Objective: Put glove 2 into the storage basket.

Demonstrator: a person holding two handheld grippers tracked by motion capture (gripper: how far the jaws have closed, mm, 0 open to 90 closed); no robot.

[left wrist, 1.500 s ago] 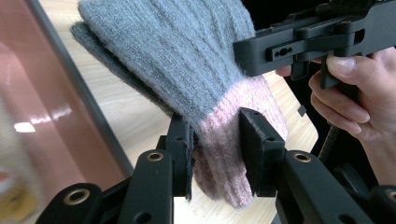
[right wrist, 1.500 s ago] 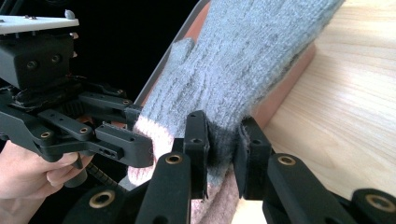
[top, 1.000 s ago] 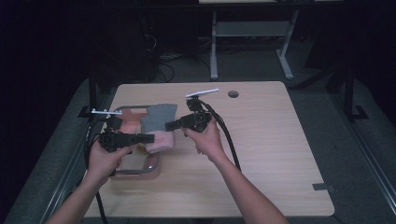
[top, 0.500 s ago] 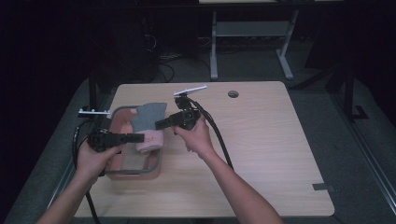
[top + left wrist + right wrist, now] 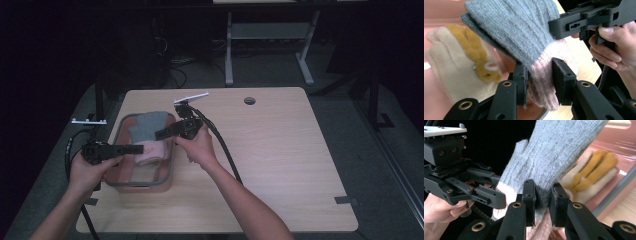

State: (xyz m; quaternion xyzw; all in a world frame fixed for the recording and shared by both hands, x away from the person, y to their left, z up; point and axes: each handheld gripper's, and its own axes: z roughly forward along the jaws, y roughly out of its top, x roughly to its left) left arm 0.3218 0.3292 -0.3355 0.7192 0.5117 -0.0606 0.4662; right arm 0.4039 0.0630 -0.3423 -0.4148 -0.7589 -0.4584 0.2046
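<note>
Your grey knitted glove with a pink ribbed cuff [image 5: 150,132] is light, soft and floppy, so it will sag and stretch; hold it by the thicker cuff. Both the left gripper [image 5: 540,76] and the right gripper [image 5: 543,198] have their fingers clamped on it, above the pink plastic bin with a grey rim [image 5: 142,186] on the desk [image 5: 280,150]. Since a second ago, hands and glove have shifted left, over the bin.

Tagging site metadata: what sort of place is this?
Probably a lab or recording workspace, not a home: a plain wooden desk with a cable hole, loose cables on the floor, and another desk's metal frame behind in a dark room.
</note>
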